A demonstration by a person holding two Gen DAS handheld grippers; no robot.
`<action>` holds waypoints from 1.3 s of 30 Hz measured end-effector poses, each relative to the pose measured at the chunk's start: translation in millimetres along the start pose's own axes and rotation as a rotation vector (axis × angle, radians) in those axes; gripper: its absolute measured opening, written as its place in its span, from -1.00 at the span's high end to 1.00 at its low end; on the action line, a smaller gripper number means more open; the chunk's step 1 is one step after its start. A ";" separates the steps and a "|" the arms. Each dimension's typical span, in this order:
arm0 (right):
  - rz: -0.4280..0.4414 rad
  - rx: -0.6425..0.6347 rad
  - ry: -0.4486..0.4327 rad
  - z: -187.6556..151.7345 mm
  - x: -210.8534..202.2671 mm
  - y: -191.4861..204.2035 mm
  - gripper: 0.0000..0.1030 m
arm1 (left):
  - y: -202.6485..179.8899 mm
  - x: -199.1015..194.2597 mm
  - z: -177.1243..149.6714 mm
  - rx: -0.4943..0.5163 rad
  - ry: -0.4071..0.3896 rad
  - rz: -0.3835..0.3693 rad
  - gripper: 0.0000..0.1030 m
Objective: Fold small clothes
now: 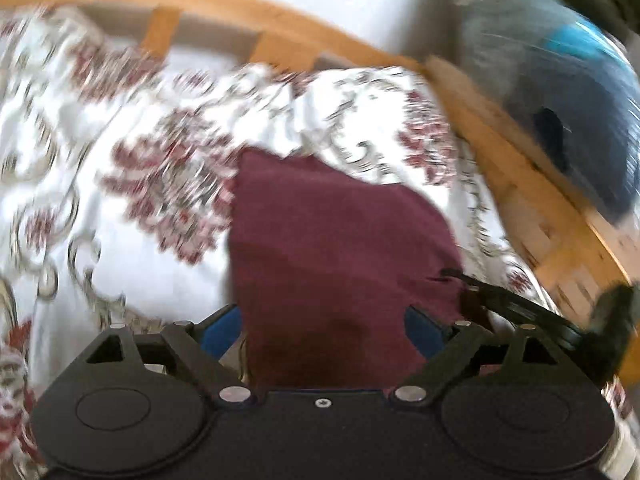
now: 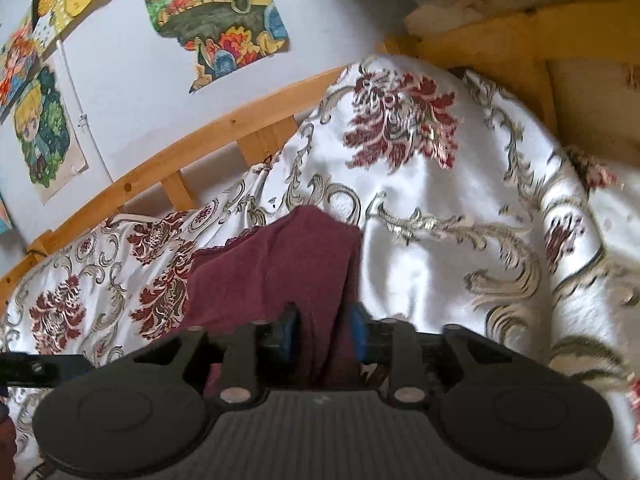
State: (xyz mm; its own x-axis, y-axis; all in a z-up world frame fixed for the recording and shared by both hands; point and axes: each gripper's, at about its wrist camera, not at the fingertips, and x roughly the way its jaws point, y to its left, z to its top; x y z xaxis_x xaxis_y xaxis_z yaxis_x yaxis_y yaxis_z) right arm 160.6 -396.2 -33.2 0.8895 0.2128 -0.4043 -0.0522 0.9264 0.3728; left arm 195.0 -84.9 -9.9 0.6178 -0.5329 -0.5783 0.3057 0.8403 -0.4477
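Black linkage fills the bottom of both views. Left gripper (image 1: 322, 330) stands wide, its blue pads apart with the maroon garment (image 1: 340, 248) draped between them, reaching up toward centre frame. Right gripper (image 2: 325, 338) is narrow, seemingly pinching a fold of that cloth, whose long axis runs up-left over the patterned bedspread (image 2: 440, 208). Both tools appear tilted downward.

Soft daylight fills both views, bright on the white patterned bedspread (image 2: 440, 216), which shows a mild sheen. The left wrist view is heavily motion-blurred, worst at the upper right; the right wrist view is sharper. Fisheye distortion bends the wooden bed rail (image 1: 256, 12) near the edges.
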 end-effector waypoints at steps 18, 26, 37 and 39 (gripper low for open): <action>-0.013 -0.075 0.024 -10.8 7.1 -0.5 -0.58 | 8.4 18.9 -13.8 -0.009 0.088 0.103 -0.85; 0.009 -0.045 -0.014 -5.5 7.2 0.5 -0.66 | 14.1 18.4 -17.2 -0.031 0.088 0.102 -0.93; 0.024 -0.323 -0.120 11.4 30.1 37.4 0.82 | 17.2 17.3 -23.8 -0.051 0.092 0.112 -0.95; 0.027 -0.402 -0.137 12.2 30.8 47.9 0.82 | 16.3 17.7 -25.7 -0.051 0.089 0.118 -0.95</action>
State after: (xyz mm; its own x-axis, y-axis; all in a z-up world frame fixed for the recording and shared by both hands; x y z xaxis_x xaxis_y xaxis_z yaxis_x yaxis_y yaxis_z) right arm 191.1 -349.0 -17.6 0.9360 0.2208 -0.2739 -0.2253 0.9742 0.0154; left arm 192.3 -83.2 -44.9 0.5799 -0.4395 -0.6860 0.1965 0.8926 -0.4057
